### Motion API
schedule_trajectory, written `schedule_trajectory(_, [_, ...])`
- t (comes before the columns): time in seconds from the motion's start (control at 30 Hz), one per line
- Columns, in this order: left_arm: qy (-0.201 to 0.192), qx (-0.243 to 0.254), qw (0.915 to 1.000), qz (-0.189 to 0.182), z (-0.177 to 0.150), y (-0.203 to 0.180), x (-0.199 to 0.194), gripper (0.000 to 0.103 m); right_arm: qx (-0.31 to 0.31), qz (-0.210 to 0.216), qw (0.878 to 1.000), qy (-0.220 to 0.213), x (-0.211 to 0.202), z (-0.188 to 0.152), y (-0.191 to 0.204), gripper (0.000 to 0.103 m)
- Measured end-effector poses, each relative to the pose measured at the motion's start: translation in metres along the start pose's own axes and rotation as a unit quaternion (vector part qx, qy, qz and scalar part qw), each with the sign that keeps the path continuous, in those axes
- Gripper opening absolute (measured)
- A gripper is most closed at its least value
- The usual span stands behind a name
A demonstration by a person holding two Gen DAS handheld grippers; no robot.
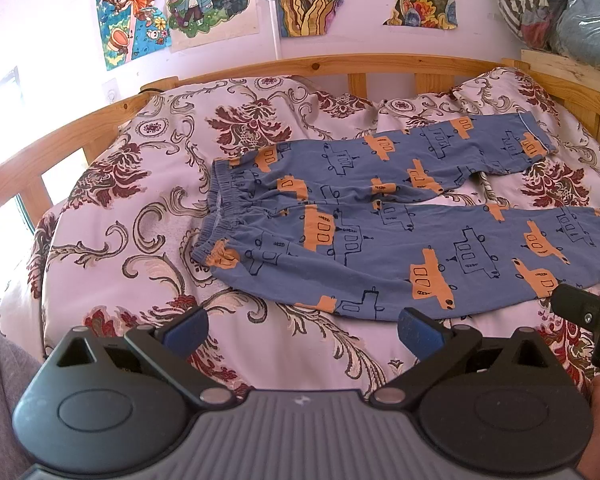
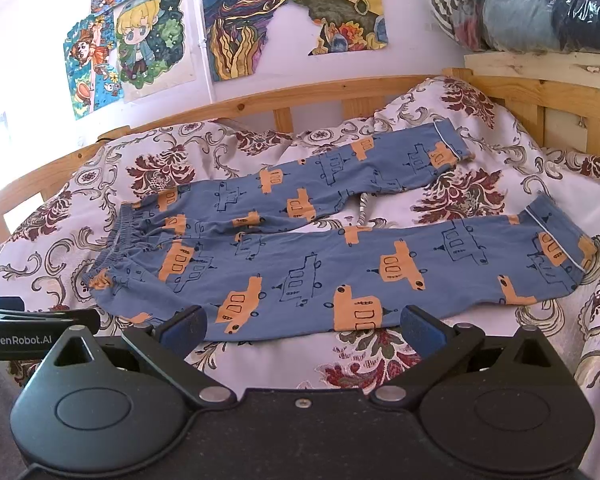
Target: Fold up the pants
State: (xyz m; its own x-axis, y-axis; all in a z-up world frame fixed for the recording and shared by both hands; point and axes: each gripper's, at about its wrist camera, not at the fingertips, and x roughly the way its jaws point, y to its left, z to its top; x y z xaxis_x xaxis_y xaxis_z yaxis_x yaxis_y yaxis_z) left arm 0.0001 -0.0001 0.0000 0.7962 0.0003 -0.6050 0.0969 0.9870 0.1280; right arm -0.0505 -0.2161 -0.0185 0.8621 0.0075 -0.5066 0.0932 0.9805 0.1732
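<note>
Your pants (image 1: pixel 380 216) lie flat across the middle of the frame on the floral bedspread (image 1: pixel 132 208) — waistband toward the left, both legs running off to the right, the far leg angled toward the wooden bed rail (image 1: pixel 340 62). Your left gripper (image 1: pixel 302 330) sits at lower centre with its fingers spread wide, holding nothing. Your right gripper (image 2: pixel 302 326) is likewise wide open and empty — its blue pads (image 2: pixel 188 326) hover at the near leg's lower edge
</note>
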Motion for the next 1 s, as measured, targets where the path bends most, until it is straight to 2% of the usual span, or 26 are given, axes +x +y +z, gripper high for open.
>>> schedule_trajectory(1.0, [0.001, -0.001, 1.0000, 0.000, -0.0003, 0.0024, 0.0020, 0.103, 0.003, 0.000, 1.000, 0.003, 0.0011, -0.0003, -0.0005, 0.102])
